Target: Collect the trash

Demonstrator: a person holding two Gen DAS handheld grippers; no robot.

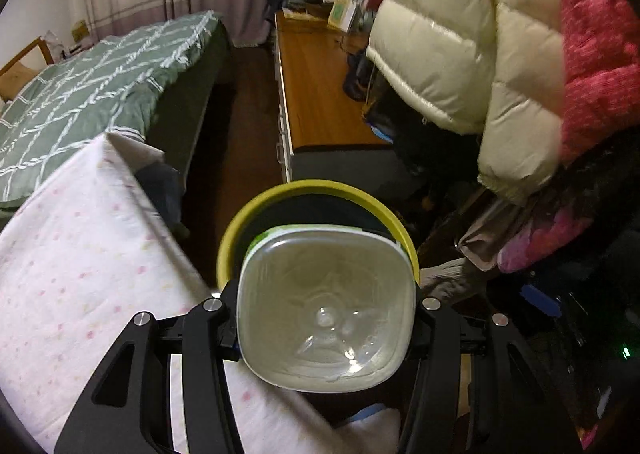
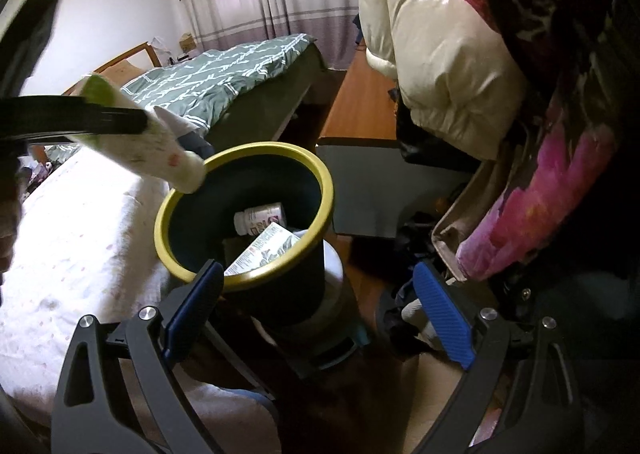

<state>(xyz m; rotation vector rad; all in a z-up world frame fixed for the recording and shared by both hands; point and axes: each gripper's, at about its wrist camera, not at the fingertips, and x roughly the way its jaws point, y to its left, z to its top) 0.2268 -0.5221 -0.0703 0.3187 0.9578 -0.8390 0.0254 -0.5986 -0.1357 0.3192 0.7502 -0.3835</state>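
My left gripper [image 1: 326,314] is shut on a white plastic bottle with green print [image 1: 326,310], its square base facing the camera. It hangs over the dark bin with a yellow rim [image 1: 316,190]. In the right wrist view the bottle [image 2: 156,150] is tilted, its end at the bin's rim [image 2: 248,152], with the left gripper's finger [image 2: 80,120] across it. Inside the bin lie a small white pill bottle [image 2: 260,219] and a printed carton [image 2: 266,250]. My right gripper [image 2: 316,310] is open and empty, just in front of the bin.
A white dotted bedsheet [image 1: 80,254] lies left of the bin. A green quilted bed [image 1: 100,82] is behind it. A wooden dresser top [image 1: 316,86] runs back on the right. Cream and pink puffy coats [image 1: 460,54] hang at right, over dark clutter on the floor.
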